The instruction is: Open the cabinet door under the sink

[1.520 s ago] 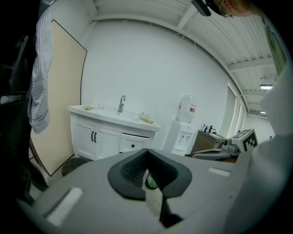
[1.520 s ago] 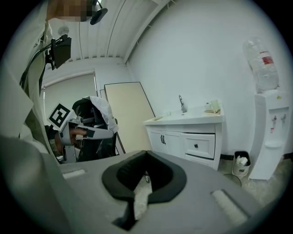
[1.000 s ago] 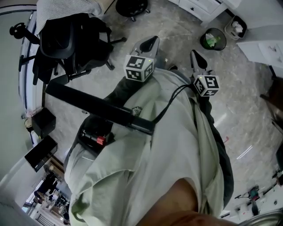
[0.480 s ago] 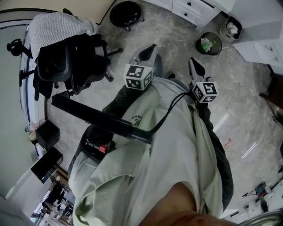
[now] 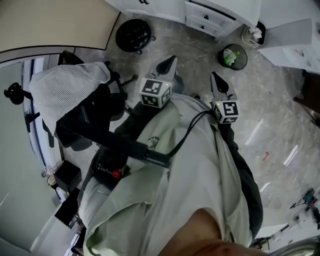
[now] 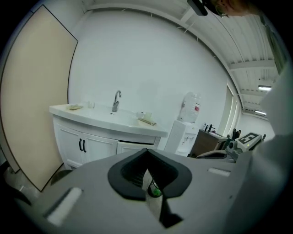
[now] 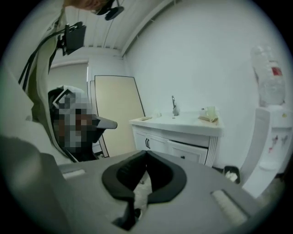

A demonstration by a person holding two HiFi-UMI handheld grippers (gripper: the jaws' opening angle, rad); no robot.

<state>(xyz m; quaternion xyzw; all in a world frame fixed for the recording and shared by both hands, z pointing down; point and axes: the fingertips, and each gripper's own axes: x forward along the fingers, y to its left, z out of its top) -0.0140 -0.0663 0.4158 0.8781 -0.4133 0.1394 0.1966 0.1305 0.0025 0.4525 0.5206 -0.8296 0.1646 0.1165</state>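
Note:
The white sink cabinet point(image 6: 98, 148) stands ahead on the left in the left gripper view, its two doors shut with black handles point(image 6: 82, 145) side by side. In the right gripper view the same cabinet point(image 7: 171, 144) lies ahead, faucet point(image 7: 174, 106) on top. In the head view the cabinet point(image 5: 200, 12) shows at the top edge. My left gripper point(image 5: 170, 60) and right gripper point(image 5: 215, 76) both point toward it, well short of the doors. Both grippers' jaws meet at the tips with nothing between them, left gripper point(image 6: 146, 151) and right gripper point(image 7: 145, 152).
A water dispenser point(image 6: 185, 132) stands right of the cabinet. A small bin point(image 5: 231, 56) sits on the floor by it. A black office chair with a striped cloth point(image 5: 70, 92) is at my left, a black round base point(image 5: 133, 35) near the beige panel point(image 6: 32, 91).
Both grippers have travelled forward across the floor toward the cabinet, which now shows at the top of the head view. The chair has slid down to the left.

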